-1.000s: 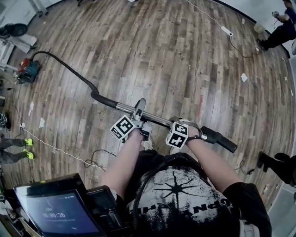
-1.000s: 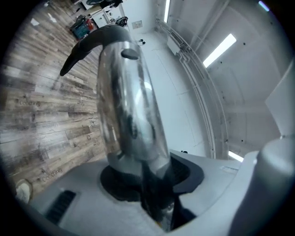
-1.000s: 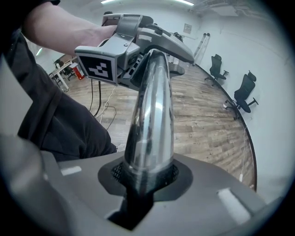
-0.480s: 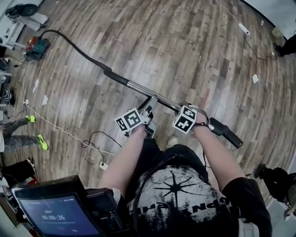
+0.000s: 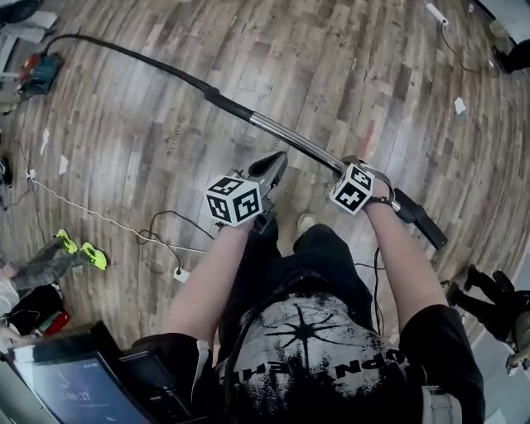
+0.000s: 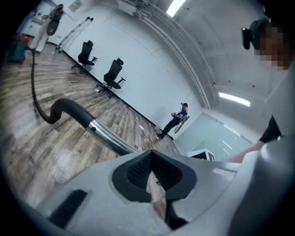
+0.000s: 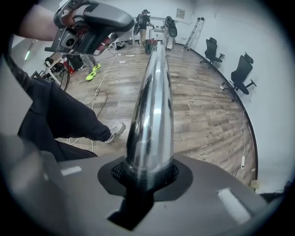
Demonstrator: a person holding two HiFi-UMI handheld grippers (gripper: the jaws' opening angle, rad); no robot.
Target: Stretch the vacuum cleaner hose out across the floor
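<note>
Head view: tube (image 5: 290,139) partly hidden behind marker cube (image 5: 354,188); tablet (image 5: 70,385) cut off at bottom edge, screen unreadable.

**A:** Your head view is bright and even. There is a pale sheen on the floor (image 5: 141,157) left of centre, and the shadows are soft.

**B:** Source?

**A:** Strip lights (image 6: 175,6) overhead in your left gripper view, burnt out to white.

**B:** Glare?

**A:** White streaks run down the tube (image 7: 152,92) in your right gripper view.

**B:** Distortion?

**A:** Strong fisheye. Planks bow toward the head view's rim and look slightly smeared there. Both gripper views sit in a round frame with black corners.

**B:** Focus?

**A:** Your left gripper (image 6: 154,182), close to its lens, is soft; the room behind is sharper.
</note>
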